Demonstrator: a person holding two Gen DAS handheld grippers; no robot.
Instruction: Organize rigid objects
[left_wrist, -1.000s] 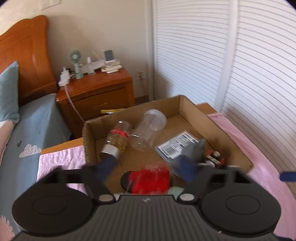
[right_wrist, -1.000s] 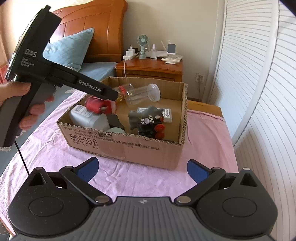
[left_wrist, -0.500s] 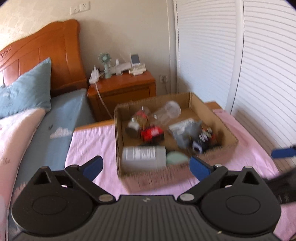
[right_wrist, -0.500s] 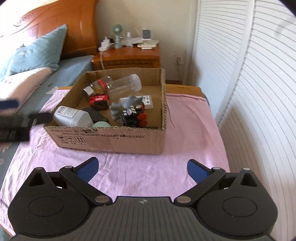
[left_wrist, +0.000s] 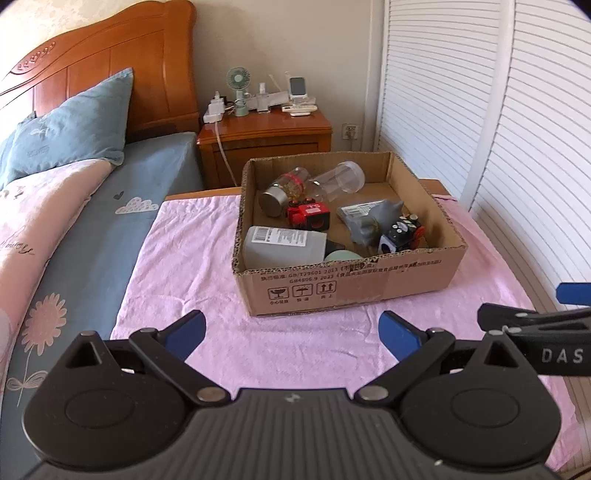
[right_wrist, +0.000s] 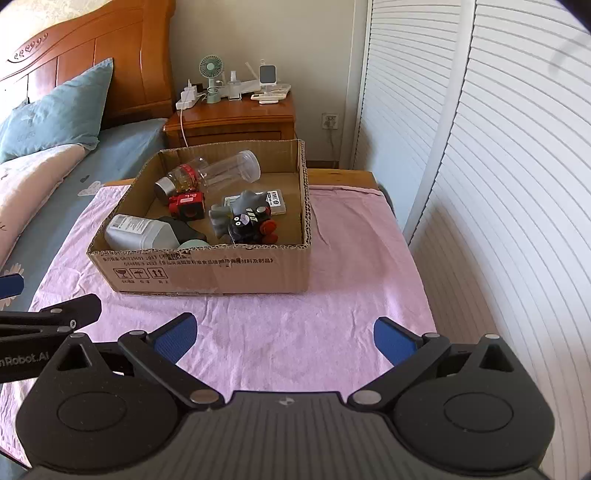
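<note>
A cardboard box (left_wrist: 413, 280) (right_wrist: 258, 271) stands on a pink cloth (left_wrist: 192, 280) (right_wrist: 351, 266). In it lie a red toy (left_wrist: 308, 216) (right_wrist: 186, 206), a white bottle (left_wrist: 282, 247) (right_wrist: 136, 232), a clear jar (left_wrist: 341, 179) (right_wrist: 231, 171), a glass jar with a metal lid (left_wrist: 282, 190), a grey toy (left_wrist: 373, 221) (right_wrist: 240, 208) and a black toy car (left_wrist: 400, 236) (right_wrist: 251, 225). My left gripper (left_wrist: 291, 328) is open and empty in front of the box. My right gripper (right_wrist: 284, 334) is open and empty, also in front of the box.
A bed with a blue pillow (left_wrist: 70, 125) lies to the left. A wooden nightstand (left_wrist: 266, 134) with a small fan and chargers stands behind the box. White slatted doors (right_wrist: 480, 147) line the right side.
My left gripper has let go of the red toy in the box and pulled back toward me. The right gripper stayed open and drew back slightly.
</note>
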